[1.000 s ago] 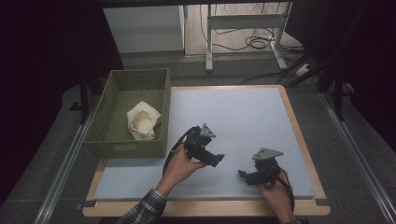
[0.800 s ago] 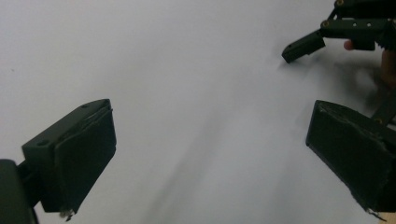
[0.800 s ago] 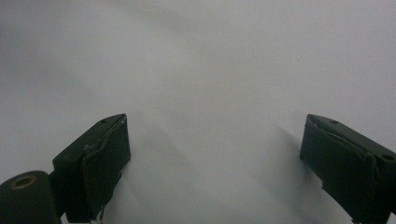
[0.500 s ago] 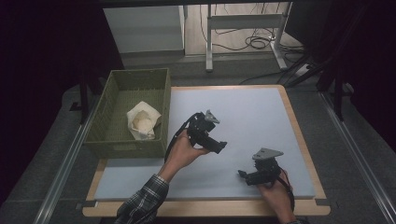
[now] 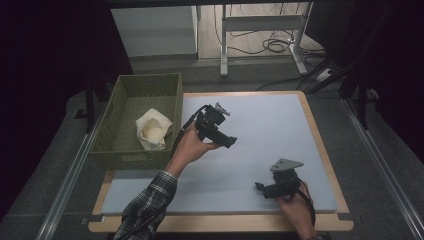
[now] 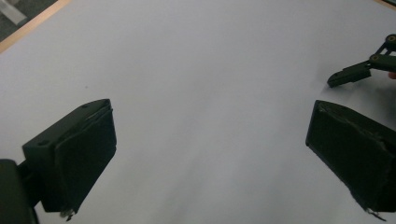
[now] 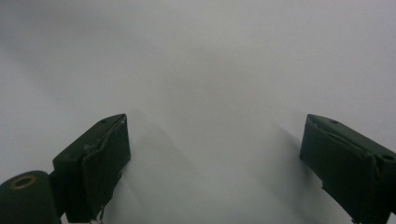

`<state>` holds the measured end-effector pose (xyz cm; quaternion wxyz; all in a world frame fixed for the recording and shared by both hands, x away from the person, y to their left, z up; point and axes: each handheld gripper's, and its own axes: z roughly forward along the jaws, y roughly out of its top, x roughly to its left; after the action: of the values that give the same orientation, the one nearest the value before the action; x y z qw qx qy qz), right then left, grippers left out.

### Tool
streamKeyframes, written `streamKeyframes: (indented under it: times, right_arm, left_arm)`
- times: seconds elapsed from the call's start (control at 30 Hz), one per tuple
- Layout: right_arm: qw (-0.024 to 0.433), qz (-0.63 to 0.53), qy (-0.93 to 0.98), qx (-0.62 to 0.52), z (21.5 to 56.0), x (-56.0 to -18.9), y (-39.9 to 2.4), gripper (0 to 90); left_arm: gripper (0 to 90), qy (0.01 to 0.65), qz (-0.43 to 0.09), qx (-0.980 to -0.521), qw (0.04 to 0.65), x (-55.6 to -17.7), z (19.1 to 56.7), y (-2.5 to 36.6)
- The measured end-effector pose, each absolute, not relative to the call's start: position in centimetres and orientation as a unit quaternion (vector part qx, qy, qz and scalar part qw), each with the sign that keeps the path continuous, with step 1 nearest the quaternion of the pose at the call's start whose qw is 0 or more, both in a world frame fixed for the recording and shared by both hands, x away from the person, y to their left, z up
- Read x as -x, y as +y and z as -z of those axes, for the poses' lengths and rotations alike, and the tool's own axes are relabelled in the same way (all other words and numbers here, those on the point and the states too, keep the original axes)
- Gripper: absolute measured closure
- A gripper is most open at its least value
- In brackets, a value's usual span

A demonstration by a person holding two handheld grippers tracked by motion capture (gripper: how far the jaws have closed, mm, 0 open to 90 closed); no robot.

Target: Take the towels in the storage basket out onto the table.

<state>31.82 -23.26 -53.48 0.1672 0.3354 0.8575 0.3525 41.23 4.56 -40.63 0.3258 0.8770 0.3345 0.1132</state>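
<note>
My left gripper [image 5: 231,142] is held above the middle of the pale mat [image 5: 270,120], just right of the green basket [image 5: 149,77]. Its jaws stand wide apart in the left gripper view, so the left gripper [image 6: 210,126] is open with bare mat between them. My right gripper [image 5: 259,187] rests low near the mat's front right, with a grey three-cornered plate on top. In its own view the right gripper [image 7: 215,130] is open too, with nothing held. A crumpled white cloth bundle [image 5: 152,130] lies in the basket.
The mat lies on a wooden board [image 5: 320,145] with metal rails along both sides. One jaw of the right gripper [image 6: 357,72] shows at the upper right of the left gripper view. A white bench frame [image 5: 260,22] and cables stand beyond the table.
The left hand has lifted its gripper away from the front edge, toward the middle of the mat near the basket. The right gripper has stayed put.
</note>
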Motion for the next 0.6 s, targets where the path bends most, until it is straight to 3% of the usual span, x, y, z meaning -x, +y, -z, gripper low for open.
streamKeyframes:
  times: [0.6]
  right_arm:
    - [0.167, -0.352, 0.858, -0.336, 53.5, -31.8, -23.3, 8.7]
  left_arm:
    - [2.7, 0.406, -0.128, -0.861, 0.28, -44.4, 38.4, 10.9]
